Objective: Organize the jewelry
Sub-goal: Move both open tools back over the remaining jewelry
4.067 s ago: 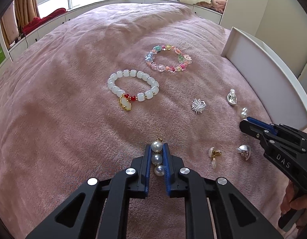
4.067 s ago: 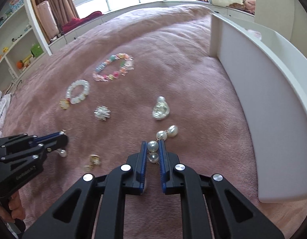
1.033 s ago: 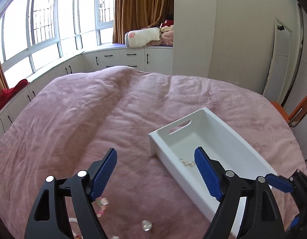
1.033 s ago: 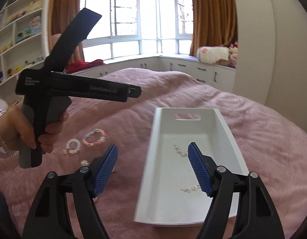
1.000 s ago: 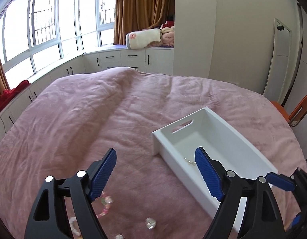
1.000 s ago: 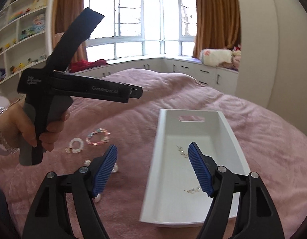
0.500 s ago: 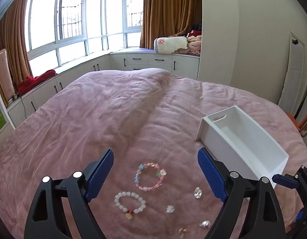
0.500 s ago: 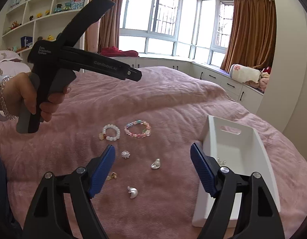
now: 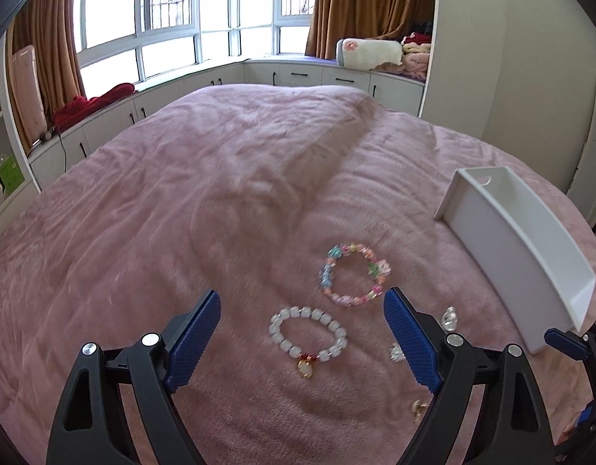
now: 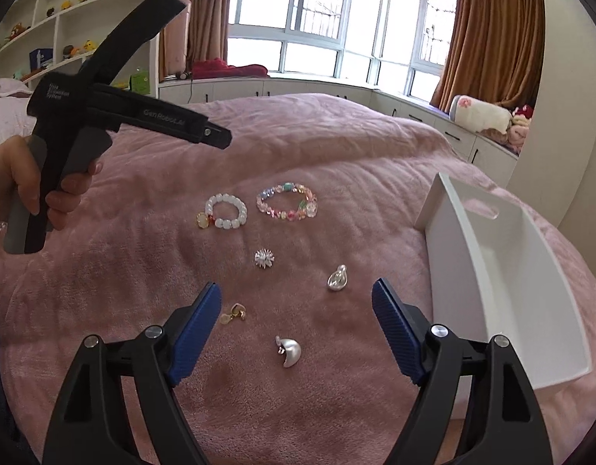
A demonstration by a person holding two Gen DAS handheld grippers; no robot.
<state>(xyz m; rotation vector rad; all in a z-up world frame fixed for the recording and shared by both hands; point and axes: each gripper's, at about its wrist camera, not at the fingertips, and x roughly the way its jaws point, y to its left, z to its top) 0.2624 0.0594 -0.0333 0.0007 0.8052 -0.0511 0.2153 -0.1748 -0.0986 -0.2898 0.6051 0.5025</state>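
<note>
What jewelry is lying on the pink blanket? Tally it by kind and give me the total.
Bead bracelets: 2, the white bracelet and the multicolored bracelet
Silver pieces: 3, the spiky silver piece, the silver drop and the silver shell piece
Gold pieces: 1, the small gold earring
Total: 6

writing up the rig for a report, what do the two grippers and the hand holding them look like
Both are matte black plastic frames with silver pivot screws and textured blue pads. The left gripper has a pistol-style grey grip and white "GenRobot.AI" lettering along its barrel. The bare left hand holds that grip. The right gripper looks identical up front. No cables are visible.
</note>
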